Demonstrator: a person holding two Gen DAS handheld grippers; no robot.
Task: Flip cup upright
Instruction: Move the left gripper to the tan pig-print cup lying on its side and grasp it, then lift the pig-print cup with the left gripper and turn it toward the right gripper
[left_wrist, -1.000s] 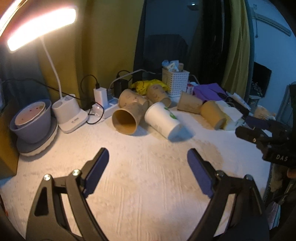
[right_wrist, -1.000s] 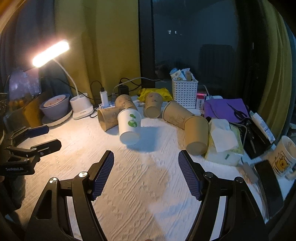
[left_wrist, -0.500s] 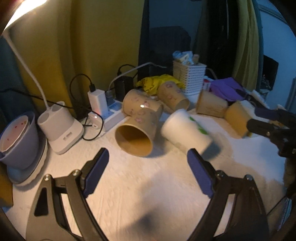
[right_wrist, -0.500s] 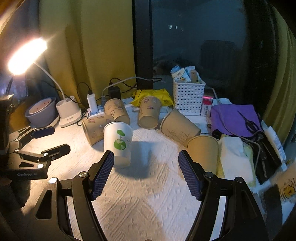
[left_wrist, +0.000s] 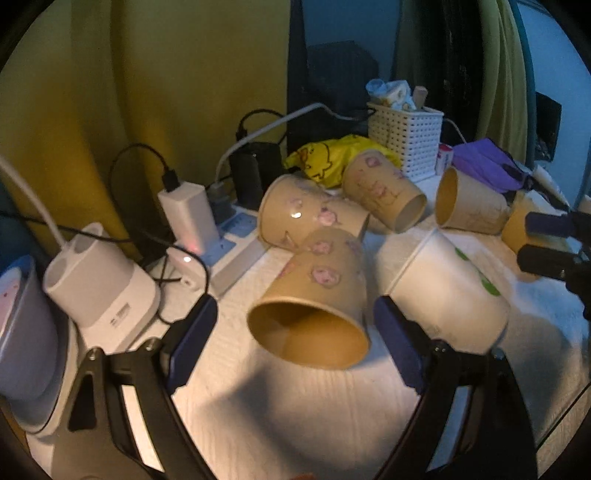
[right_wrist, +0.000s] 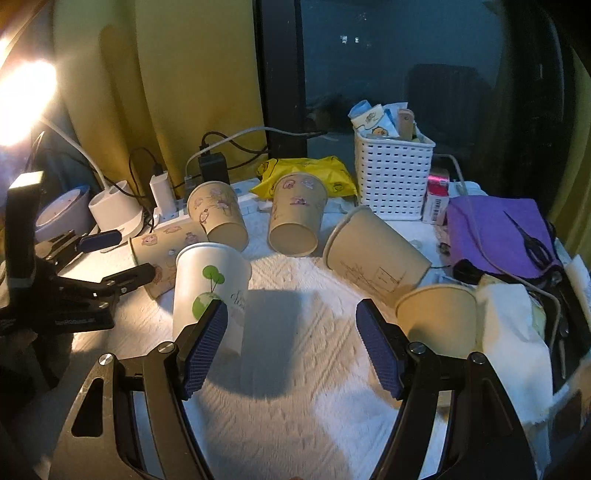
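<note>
Several paper cups lie on their sides on the white cloth. A tan cup with pink figures (left_wrist: 314, 306) lies with its mouth toward my left gripper (left_wrist: 295, 336), which is open with the cup's rim between its fingers, not touching. That cup also shows in the right wrist view (right_wrist: 162, 251), with the left gripper (right_wrist: 122, 254) at it. A white cup with a green print (right_wrist: 210, 291) lies beside it, also in the left wrist view (left_wrist: 447, 291). My right gripper (right_wrist: 291, 343) is open and empty, over bare cloth between the white cup and a plain tan cup (right_wrist: 439, 317).
Other tan cups lie behind (right_wrist: 221, 214), (right_wrist: 295, 218), (right_wrist: 376, 254). A power strip with chargers (left_wrist: 221, 243), a white lamp base (left_wrist: 96, 291) and a grey bowl (left_wrist: 18, 328) stand at left. A white basket (right_wrist: 391, 173), purple cloth (right_wrist: 498, 229) and tissues (right_wrist: 506, 317) sit at right.
My left gripper has moved forward to the pink-figured cup, now between its fingers. My right gripper has moved forward and slightly left, nearer the white cup. Both stayed open.
</note>
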